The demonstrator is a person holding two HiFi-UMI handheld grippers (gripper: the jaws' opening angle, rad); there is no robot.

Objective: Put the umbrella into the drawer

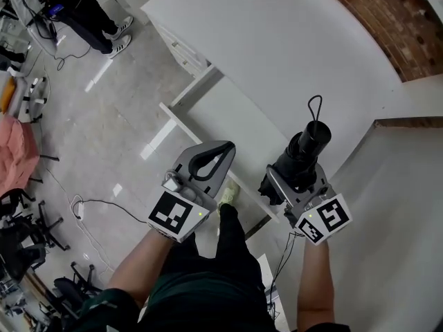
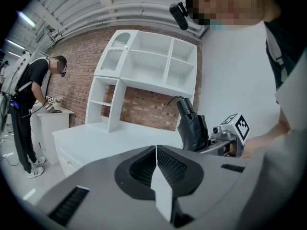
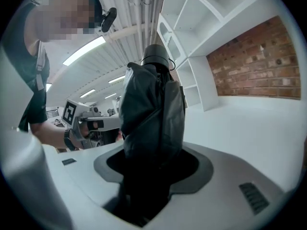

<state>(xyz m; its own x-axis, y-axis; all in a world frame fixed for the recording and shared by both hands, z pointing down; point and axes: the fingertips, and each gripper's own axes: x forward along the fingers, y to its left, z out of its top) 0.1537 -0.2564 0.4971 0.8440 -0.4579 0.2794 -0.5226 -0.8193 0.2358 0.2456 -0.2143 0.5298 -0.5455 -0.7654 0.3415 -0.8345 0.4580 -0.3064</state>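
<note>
— Where is the umbrella [image 1: 305, 152]?

— Just right of the frame's centre in the head view; folded, black, held upright in the air before the near edge of the worktop [image 1: 291, 40]; its thin loop strap [image 1: 315, 106] stands up at the top.

— What holds it?

— The right claw [image 1: 287, 182]; its own view shows both jaws clamped on the bundled cloth low down, with the round capped end rising past them.

— And the left claw [image 1: 223, 146]?

— Its jaws are pressed together along one seam, tips touching, with no thing between them; it hovers just left of the umbrella, apart from it, over the near edge of a lower white slab [image 1: 228, 126] that juts out beneath the worktop.

— Is a drawer in sight?

— White fronts with small handles [image 1: 181, 49] run along the worktop's left side, at the upper middle of the frame; whether the slab is a pulled-out drawer I cannot tell.

— How much room to move?

— The worktop spreads white across the upper right; a brick wall [image 1: 394, 19] curves round its far edge; in the left gripper view a white shelf unit [image 2: 148, 71] stands at its back. To the left lies open grey floor [image 1: 118, 116]; a cable [image 1: 97, 203] trails at the lower left; a person [image 1: 90, 12] stands in the upper left corner, well apart from both claws.
</note>
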